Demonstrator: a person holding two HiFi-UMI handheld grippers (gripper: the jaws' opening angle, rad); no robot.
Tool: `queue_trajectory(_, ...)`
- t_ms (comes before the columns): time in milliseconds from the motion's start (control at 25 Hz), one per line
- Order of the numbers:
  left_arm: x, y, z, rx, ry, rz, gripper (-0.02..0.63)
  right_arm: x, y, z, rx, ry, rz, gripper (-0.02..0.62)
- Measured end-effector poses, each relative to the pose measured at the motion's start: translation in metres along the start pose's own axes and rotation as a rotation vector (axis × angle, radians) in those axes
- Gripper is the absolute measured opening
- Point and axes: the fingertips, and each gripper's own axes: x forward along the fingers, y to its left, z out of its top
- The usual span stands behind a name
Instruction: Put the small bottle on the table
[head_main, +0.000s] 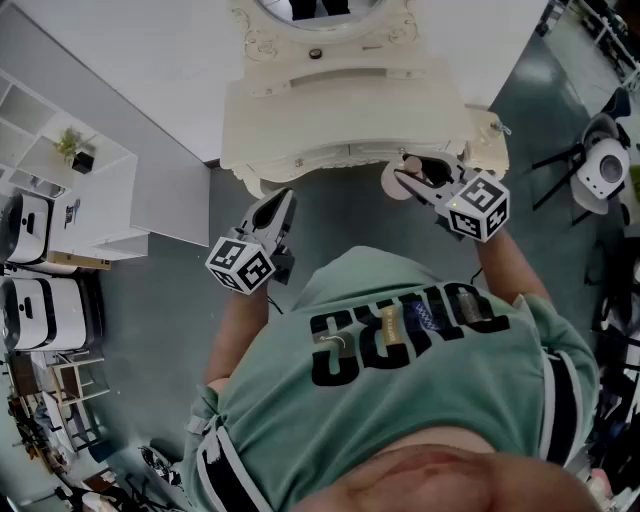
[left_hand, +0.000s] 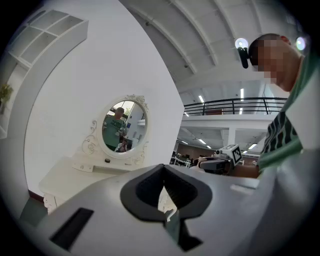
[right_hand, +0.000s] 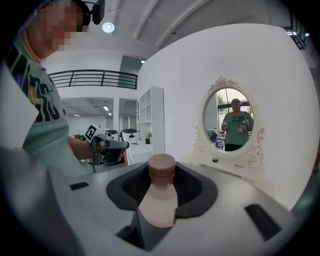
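Observation:
A small bottle (right_hand: 160, 200) with a pale pink body and a brown cap stands upright between the dark pads of my right gripper (right_hand: 160, 187), which is shut on it. From the head view this gripper (head_main: 408, 181) holds the bottle (head_main: 393, 181) in the air just off the front right corner of the cream dressing table (head_main: 300, 120). My left gripper (head_main: 284, 203) hovers at the table's front left, its jaws together and empty. In the left gripper view its pads (left_hand: 187, 192) leave only a thin slit.
An oval mirror (right_hand: 232, 120) in an ornate frame stands at the back of the dressing table against a white wall. A white shelf unit (head_main: 70, 190) stands to the left. A chair (head_main: 600, 170) is at the right. The floor is grey.

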Motion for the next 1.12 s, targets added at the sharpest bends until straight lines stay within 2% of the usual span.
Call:
queue_trajectory(680,0.007,-0.009,-0.001,0.000,-0.006,0.007,0.008,-0.008,-0.003,0.005,-0.011,-0.013,0.023,0.127)
queue_trajectory(1120,0.034,-0.048,-0.013,0.009,-0.026,0.030,0.009,-0.043,-0.016,0.000,-0.039,-0.016,0.066,0.127)
